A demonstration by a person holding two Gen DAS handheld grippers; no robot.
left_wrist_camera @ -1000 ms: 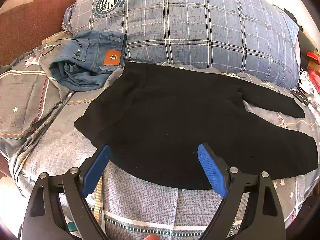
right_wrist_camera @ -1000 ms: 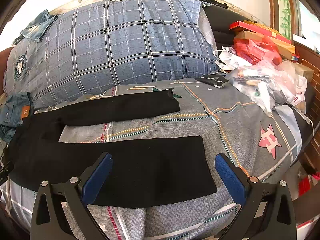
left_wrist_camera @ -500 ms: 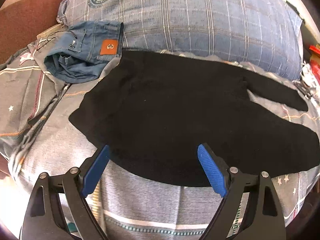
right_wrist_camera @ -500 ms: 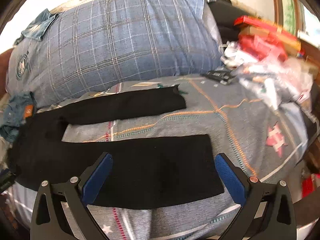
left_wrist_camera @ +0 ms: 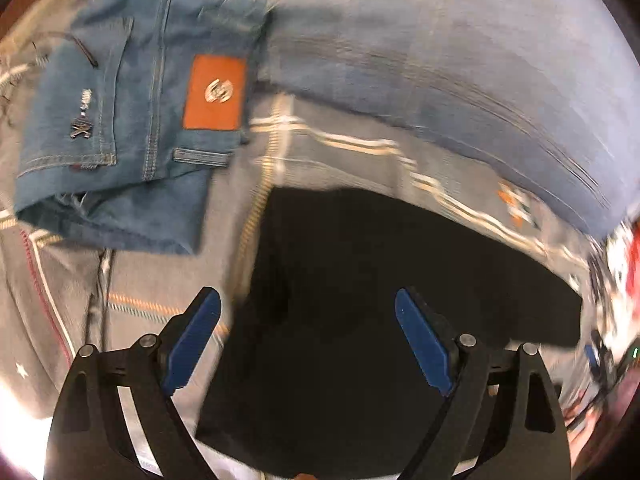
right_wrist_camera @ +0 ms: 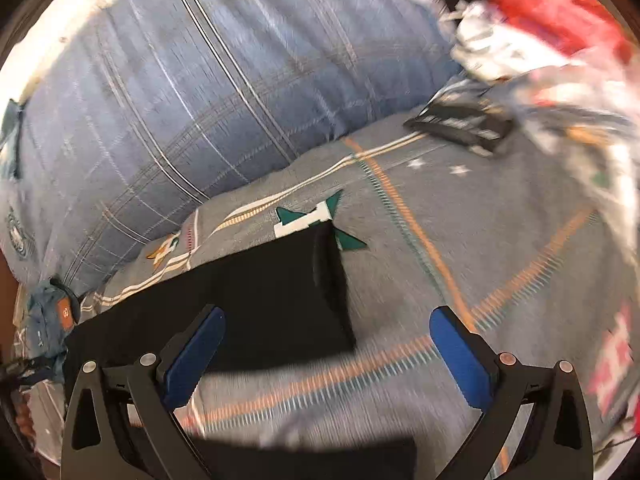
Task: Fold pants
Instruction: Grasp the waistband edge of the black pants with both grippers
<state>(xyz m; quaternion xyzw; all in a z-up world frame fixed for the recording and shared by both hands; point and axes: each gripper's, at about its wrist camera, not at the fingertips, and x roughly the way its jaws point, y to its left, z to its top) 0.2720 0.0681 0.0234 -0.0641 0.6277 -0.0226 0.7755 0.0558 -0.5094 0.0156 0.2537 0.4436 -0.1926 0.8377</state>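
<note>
Both views motion-blurred. Black pants (left_wrist_camera: 360,300) lie flat on the grey patterned bedspread (right_wrist_camera: 480,260) of the bed. Left gripper (left_wrist_camera: 308,328): jaws wide apart, nothing held, over the waist end of the pants; left blue pad over the bedspread just beside the pants' edge, right pad over black fabric. Folded blue jeans (left_wrist_camera: 132,120) lie near the pants' upper left. Right gripper (right_wrist_camera: 328,344): jaws wide apart, empty, over the far leg's hem; near leg's edge visible at the bottom of the view. Plaid pillow (right_wrist_camera: 180,100) behind.
</note>
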